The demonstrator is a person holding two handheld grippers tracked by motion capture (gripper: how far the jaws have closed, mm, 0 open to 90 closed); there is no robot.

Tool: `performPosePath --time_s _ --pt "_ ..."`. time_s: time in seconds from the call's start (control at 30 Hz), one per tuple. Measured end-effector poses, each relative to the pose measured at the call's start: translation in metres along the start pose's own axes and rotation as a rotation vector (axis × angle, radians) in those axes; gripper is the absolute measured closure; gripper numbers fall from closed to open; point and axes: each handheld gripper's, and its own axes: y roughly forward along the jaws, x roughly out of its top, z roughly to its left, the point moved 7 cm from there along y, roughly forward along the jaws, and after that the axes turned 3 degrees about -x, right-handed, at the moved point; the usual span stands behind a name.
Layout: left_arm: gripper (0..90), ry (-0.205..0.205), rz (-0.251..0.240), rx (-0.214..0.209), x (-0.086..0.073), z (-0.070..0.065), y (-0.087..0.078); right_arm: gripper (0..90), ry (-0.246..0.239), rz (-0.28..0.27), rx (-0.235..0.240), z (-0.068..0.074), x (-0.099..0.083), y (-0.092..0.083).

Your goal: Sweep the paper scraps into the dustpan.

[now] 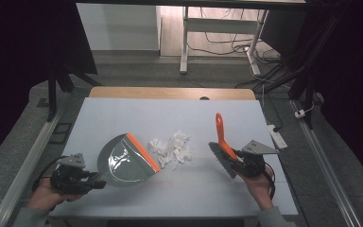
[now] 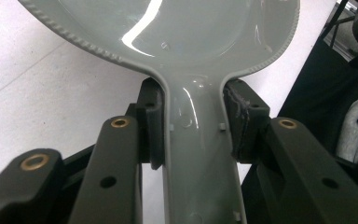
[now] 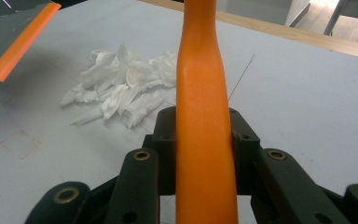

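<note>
The dustpan (image 1: 125, 161) lies on the white table (image 1: 123, 118) toward its near left, a grey scoop with an orange lip (image 1: 142, 151) along the open edge, that edge turned toward the middle of the table. No brand, label or writing can be read on it in any view; the glossy inside shows only light reflections. The left gripper (image 1: 96, 182) is closed on the dustpan's handle (image 2: 200, 154), the two black pads pressed against either side of the narrow grey neck just below where it widens into the scoop. The person's left hand (image 1: 45, 194) holds that gripper at the near left corner.

Just beside the orange lip, near the table's centre, sits a small heap of torn white paper scraps (image 1: 172, 147), apart from the lip by a narrow gap.

The brush (image 1: 223, 149) is at the right, with an orange handle (image 3: 205, 116) pointing away from the person and dark bristles (image 1: 221, 160) slanting down toward the table. The right gripper (image 1: 238, 156) clamps the orange handle between its jaws, held by the right hand (image 1: 260, 187). The handle carries no legible print.

A wooden edge (image 1: 170, 92) runs along the table's far side.
</note>
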Motion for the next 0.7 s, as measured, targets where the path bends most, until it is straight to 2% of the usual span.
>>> performPosePath --time_s 0.37,0.7 --pt "62.0 -0.013 0.075 -0.002 -0.011 0.004 0.007 70.2 -0.009 -0.004 0.004 0.005 0.007 0.013" --pt "62.0 -0.010 0.089 -0.024 -0.010 0.005 0.014 70.2 0.002 -0.019 -0.011 0.006 0.023 0.032"
